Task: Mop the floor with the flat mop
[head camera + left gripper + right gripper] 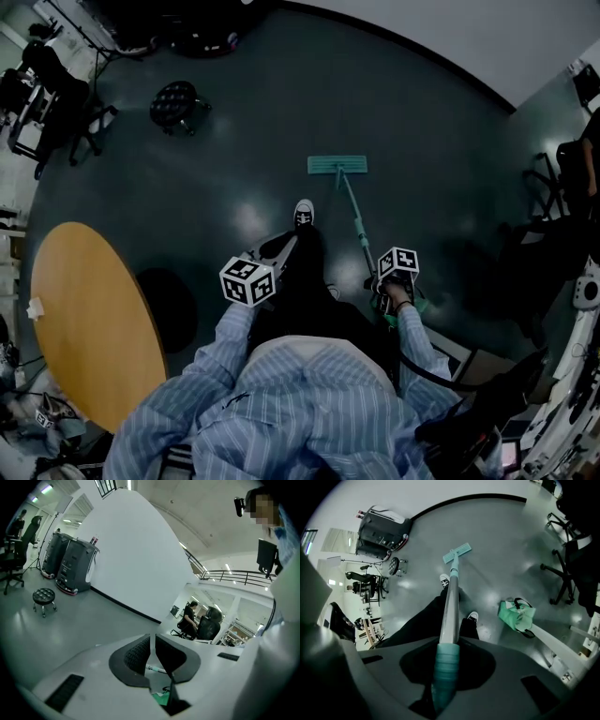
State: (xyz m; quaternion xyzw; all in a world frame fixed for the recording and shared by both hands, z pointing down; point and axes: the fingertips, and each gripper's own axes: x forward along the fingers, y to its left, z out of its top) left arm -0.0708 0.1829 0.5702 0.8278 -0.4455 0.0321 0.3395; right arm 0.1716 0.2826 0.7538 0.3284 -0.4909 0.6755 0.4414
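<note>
1. Teal fabric head on the flat mop (337, 165): a thin rectangle lying flat on the floor (431, 131) ahead of the person, just beyond one shoe (304, 214).
2. Handle (451, 606): a slim, smooth metal tube with a teal sleeve at the upper end. The right gripper (446, 660) is clamped on that sleeve.
3. Left gripper (152, 656): its ribbed black pads are drawn almost together with nothing between them. In the head view it sits well apart from the handle.
4. Risk: with only one clamp on a round tube, the handle could probably twist or slide in the jaws on a hard push. The head would then tip onto an edge and skip.
5. Risk: the shoe is near the handle line, so a pull-back stroke could likely run the head into the foot.
6. Risk: the floor is dark, hard and glossy with light glare. It is likely slick once wet, so footing could go.
7. Possible snags on wide sweeps: a round wooden table (84, 319) at the left, a wheeled stool (176, 103) farther off, and a soft green bag (515, 615) to the right.
</note>
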